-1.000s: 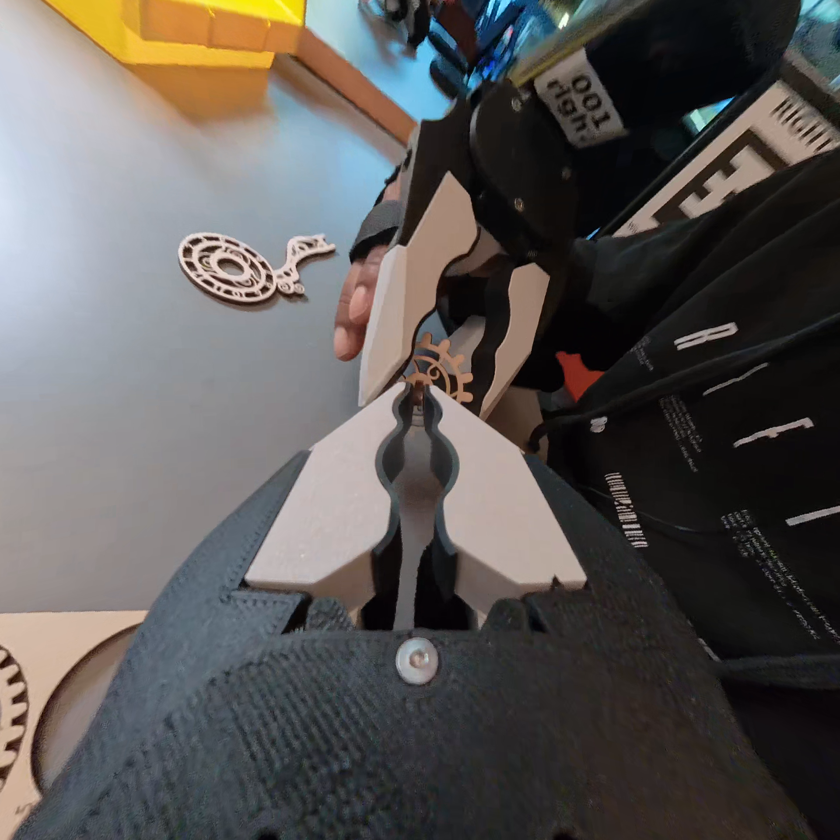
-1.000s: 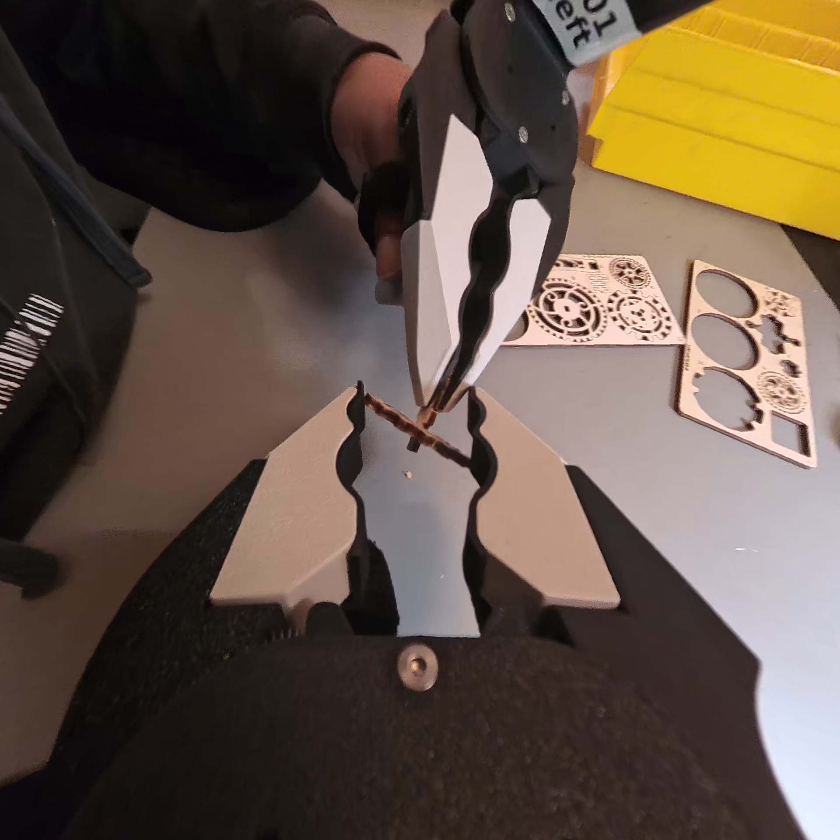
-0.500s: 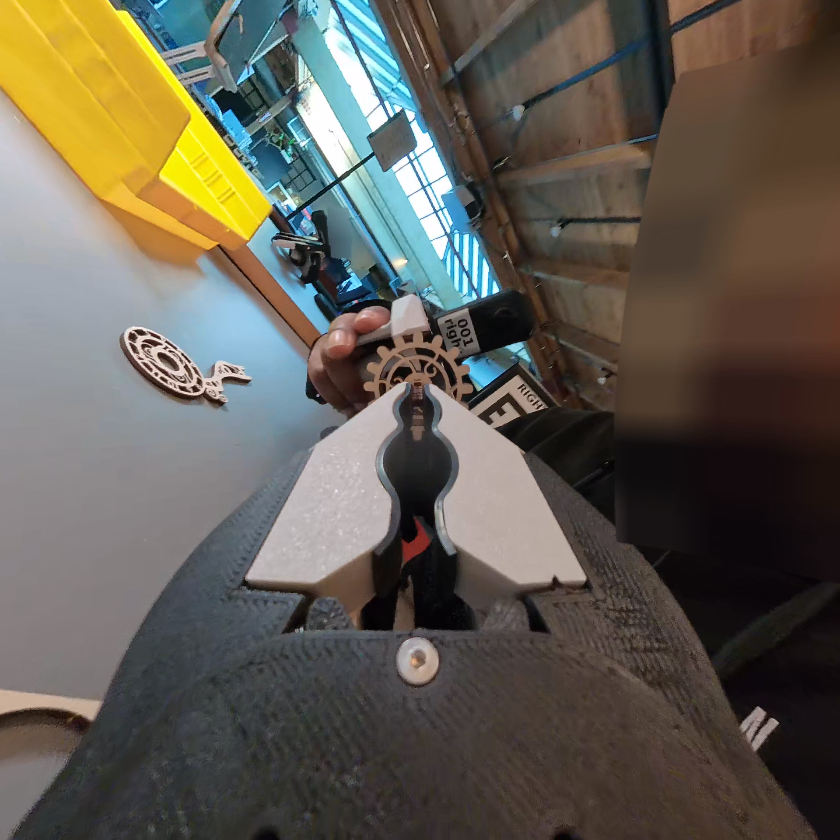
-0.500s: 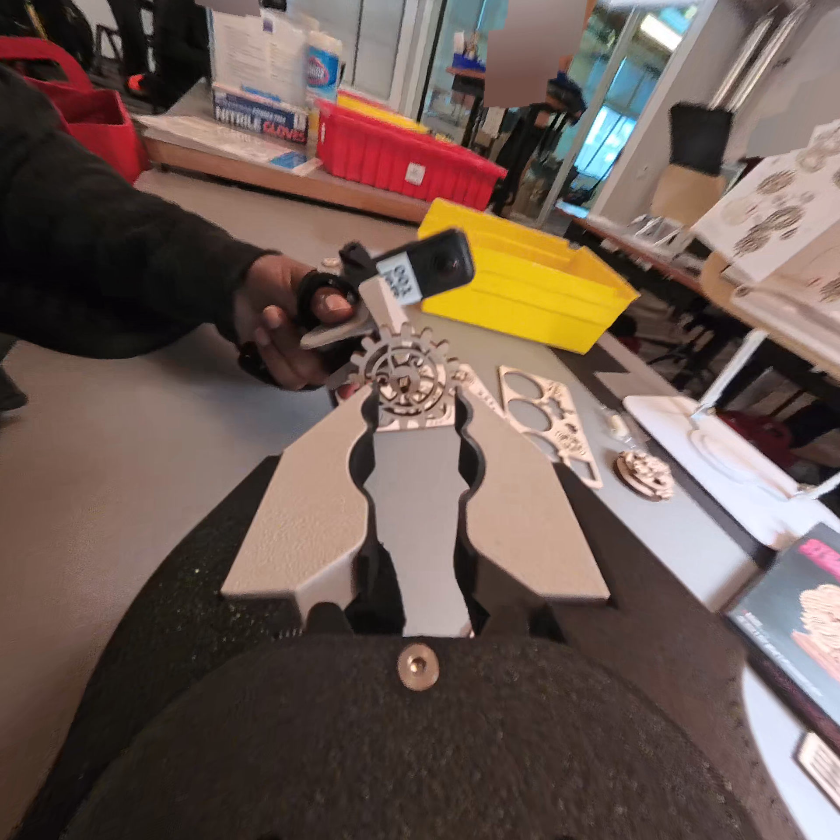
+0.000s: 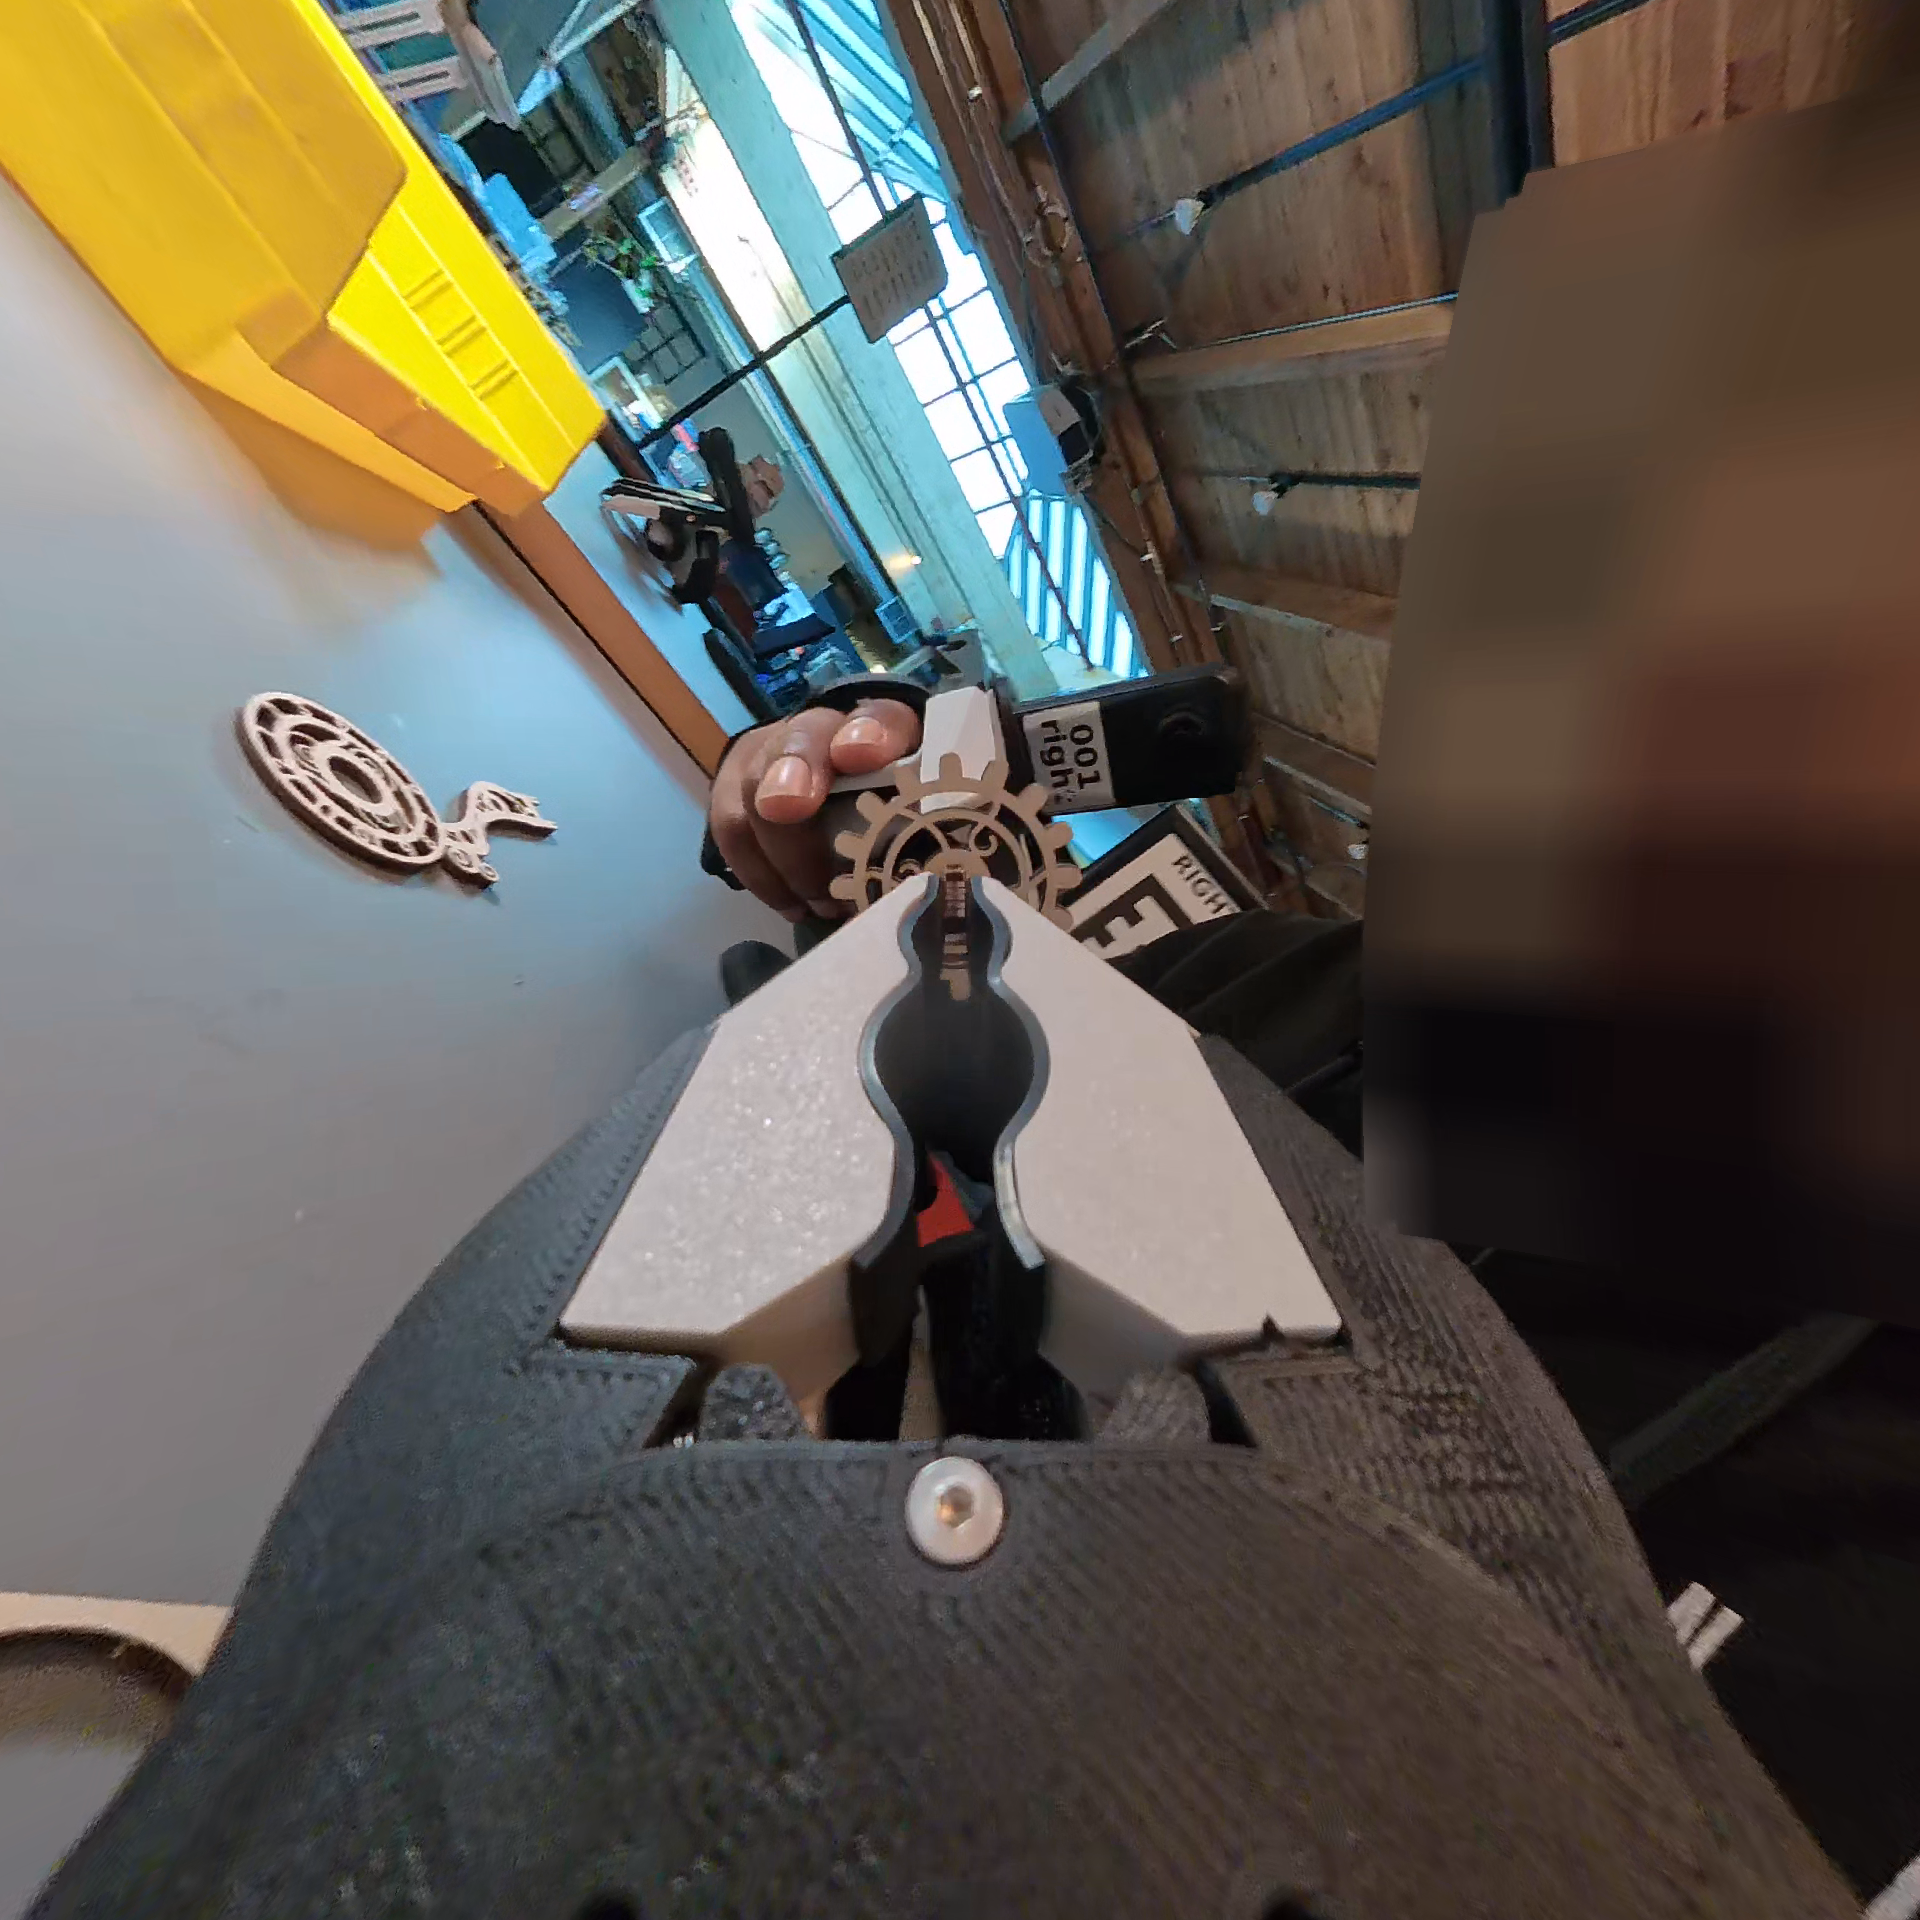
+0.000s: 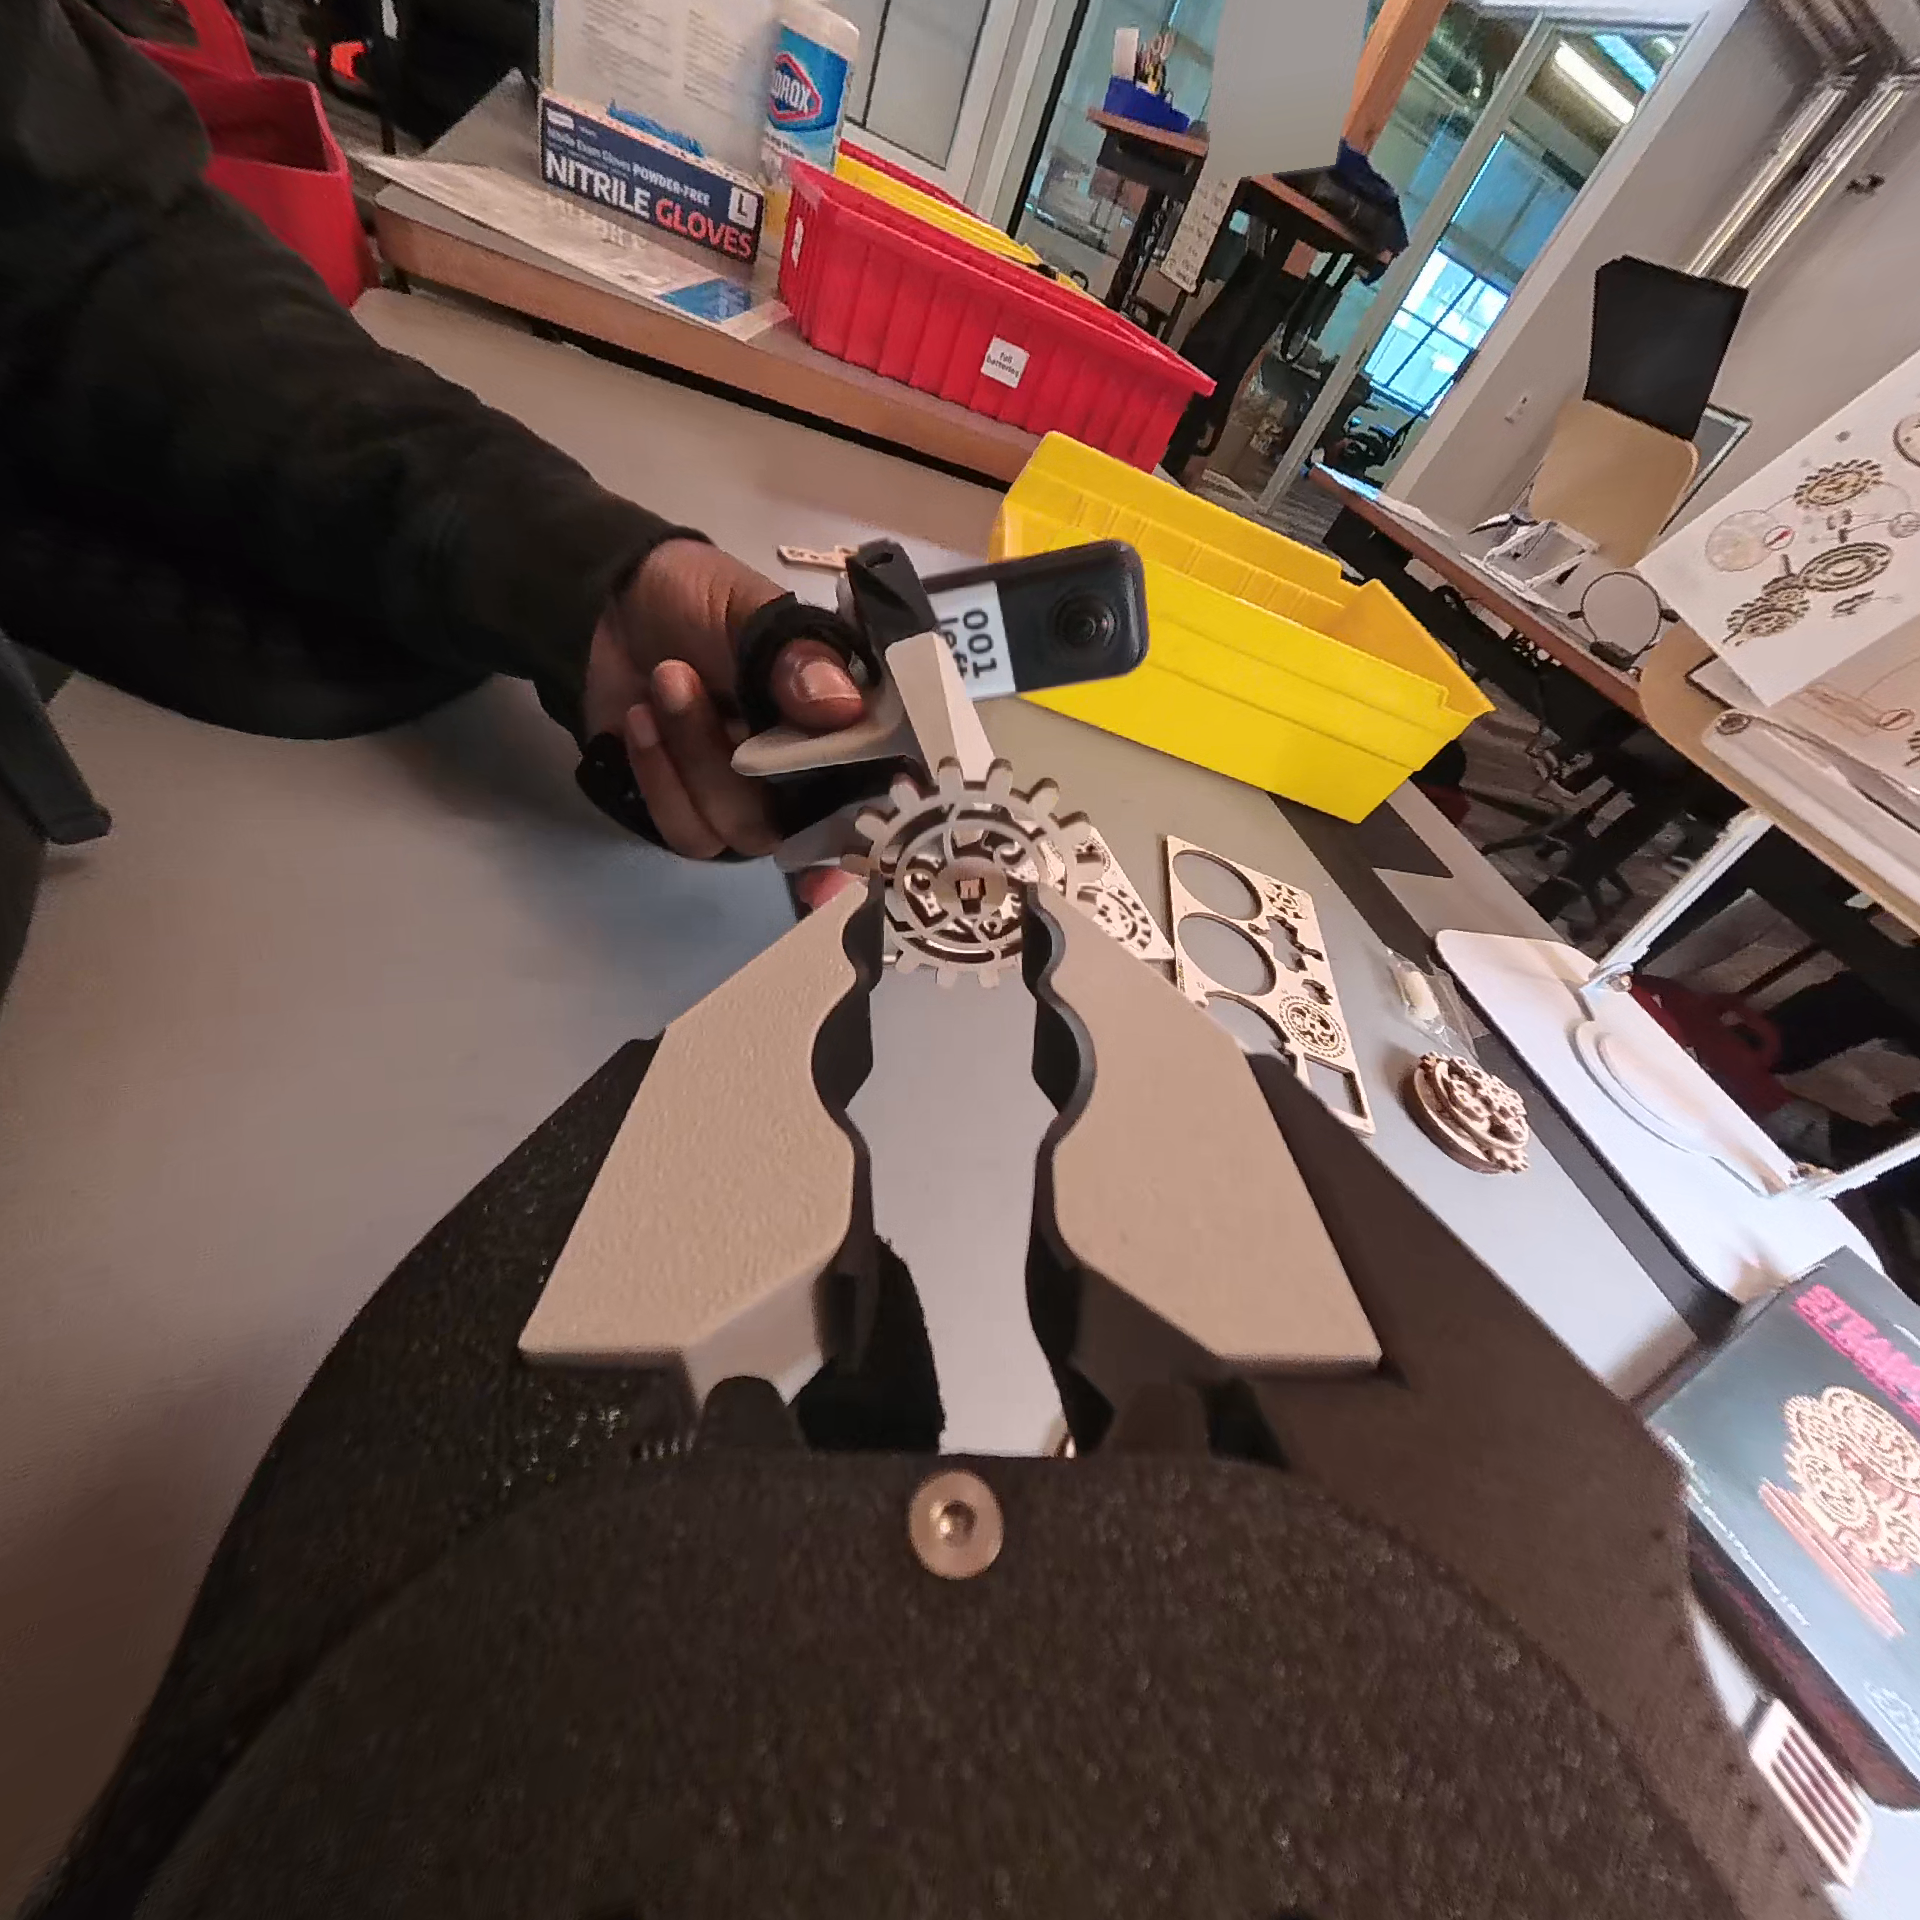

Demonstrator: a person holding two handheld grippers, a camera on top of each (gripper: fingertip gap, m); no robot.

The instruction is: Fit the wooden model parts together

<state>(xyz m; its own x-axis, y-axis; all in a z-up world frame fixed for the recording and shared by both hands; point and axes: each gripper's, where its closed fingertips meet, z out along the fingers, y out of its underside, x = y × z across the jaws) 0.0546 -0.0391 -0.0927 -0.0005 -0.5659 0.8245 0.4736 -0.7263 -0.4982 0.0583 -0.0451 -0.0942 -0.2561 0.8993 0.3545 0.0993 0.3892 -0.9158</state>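
The right tool grips a flat, laser-cut wooden gear by its rim, its two grey, grainy, wavy-edged fingers spread about as wide as the gear's disc. The gear is pale plywood with square teeth and scrollwork cut through its face, held upright above the grey desk. At its hub sits the end of a small dark wooden axle, which the left tool pinches at its very tips, the fingers drawn nearly together on it. In the left wrist view the gear stands just beyond those tips, facing the camera, the axle running edge-on into its centre. Each tool has a black, ribbed printed body and is held by a bare hand in a dark sleeve.

On the smooth desk, to the right in the right wrist view, lie thin plywood sheets with round holes where parts were punched out, and nearer, a small stack of assembled gears. A yellow plastic bin sits farther back. In the left wrist view a filigree wooden disc with a curled tail piece touching it lies flat on the desk, well apart from the tools.
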